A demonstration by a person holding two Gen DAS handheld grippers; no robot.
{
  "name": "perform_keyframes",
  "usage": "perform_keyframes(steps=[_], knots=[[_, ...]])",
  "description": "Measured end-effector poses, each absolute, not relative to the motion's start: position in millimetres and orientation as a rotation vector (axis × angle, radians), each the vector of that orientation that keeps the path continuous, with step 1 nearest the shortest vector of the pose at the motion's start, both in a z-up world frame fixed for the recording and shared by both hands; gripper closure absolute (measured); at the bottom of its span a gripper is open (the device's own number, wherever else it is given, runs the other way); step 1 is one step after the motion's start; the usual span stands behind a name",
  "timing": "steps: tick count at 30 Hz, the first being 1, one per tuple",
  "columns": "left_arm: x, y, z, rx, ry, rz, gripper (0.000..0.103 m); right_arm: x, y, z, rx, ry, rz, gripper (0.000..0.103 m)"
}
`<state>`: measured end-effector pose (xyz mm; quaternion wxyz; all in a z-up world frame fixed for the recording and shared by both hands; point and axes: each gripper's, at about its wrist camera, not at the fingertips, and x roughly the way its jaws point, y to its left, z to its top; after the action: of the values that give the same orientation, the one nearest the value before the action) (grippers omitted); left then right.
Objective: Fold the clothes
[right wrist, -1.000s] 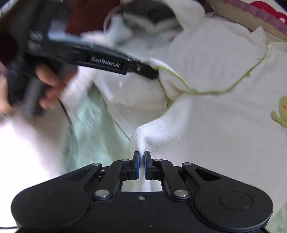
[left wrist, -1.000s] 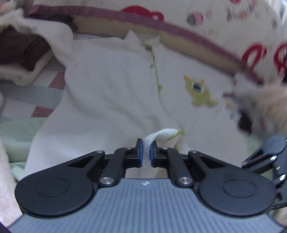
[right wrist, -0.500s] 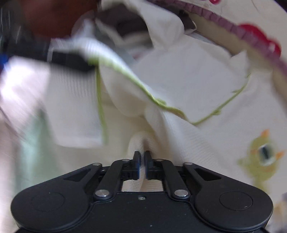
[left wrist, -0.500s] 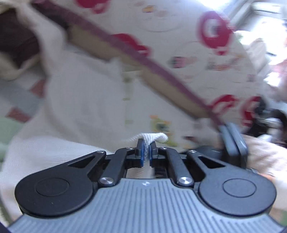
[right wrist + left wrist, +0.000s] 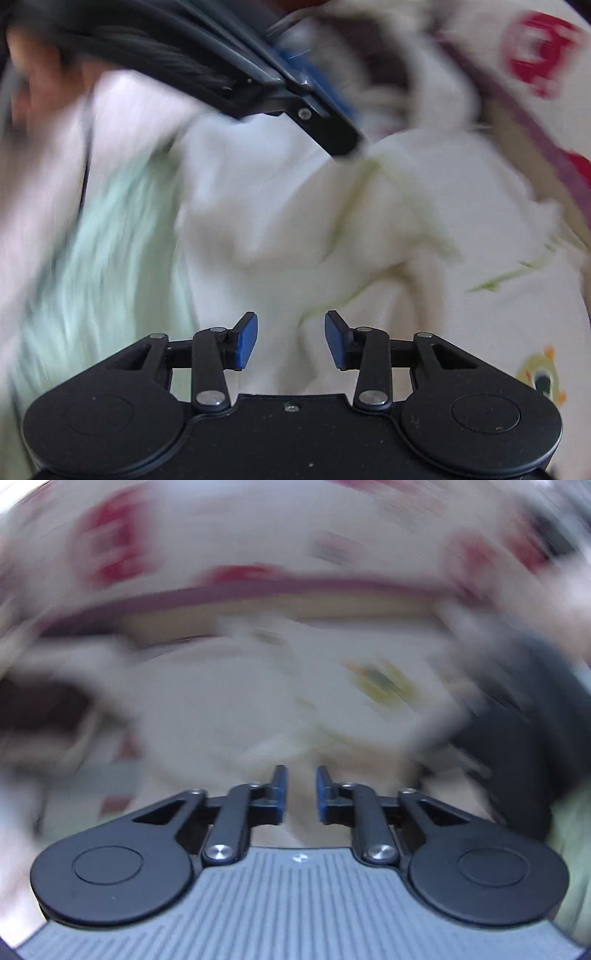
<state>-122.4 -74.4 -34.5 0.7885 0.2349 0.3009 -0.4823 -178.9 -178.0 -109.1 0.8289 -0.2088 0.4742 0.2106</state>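
A white baby garment (image 5: pixel 280 229) with green piping and a small monster print (image 5: pixel 541 376) lies bunched on the bed; it also shows, heavily blurred, in the left wrist view (image 5: pixel 236 705). My right gripper (image 5: pixel 291 338) is open just above the cloth and holds nothing. My left gripper (image 5: pixel 298 788) is open a little, with nothing between its pads. The left gripper also shows in the right wrist view (image 5: pixel 321 122), above the garment's upper edge.
A cream cushion with red prints and a purple band (image 5: pixel 532 66) rises behind the garment. A pale green sheet (image 5: pixel 103 258) lies to the left. A dark pile of clothes (image 5: pixel 33 709) sits at the far left.
Both grippers were shut on folds of the garment; now both have opened and let go. The left wrist view has swung fast and is blurred.
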Motion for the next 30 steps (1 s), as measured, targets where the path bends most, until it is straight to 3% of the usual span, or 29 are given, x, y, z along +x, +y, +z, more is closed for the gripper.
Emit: perform_keyframes(steps=[4, 7, 10, 15, 18, 20, 21, 30], knots=[[-138, -98, -74, 0.715, 0.715, -0.989, 0.085, -176, -202, -120, -0.399, 0.983, 0.377, 0.057], [-140, -117, -97, 0.878, 0.634, -0.836, 0.057, -179, -210, -123, -0.413, 0.975, 0.37, 0.057], [-140, -130, -109, 0.979, 0.576, -0.786, 0.057, -179, -207, -129, -0.488, 0.985, 0.38, 0.057], [-123, -133, -111, 0.936, 0.596, -0.703, 0.057, -167, -223, -132, -0.317, 0.993, 0.331, 0.059], [-121, -135, -116, 0.951, 0.575, -0.691, 0.07, -162, -234, -136, -0.181, 1.01, 0.302, 0.068], [-124, -136, -121, 0.971, 0.578, -0.708, 0.098, -158, -243, -134, -0.065, 1.02, 0.27, 0.084], [-124, -134, -120, 0.957, 0.581, -0.714, 0.099, -157, -252, -132, 0.012, 1.023, 0.254, 0.091], [-96, -80, -54, 0.419, 0.611, -0.727, 0.101, -167, -280, -100, 0.472, 0.937, 0.293, 0.094]])
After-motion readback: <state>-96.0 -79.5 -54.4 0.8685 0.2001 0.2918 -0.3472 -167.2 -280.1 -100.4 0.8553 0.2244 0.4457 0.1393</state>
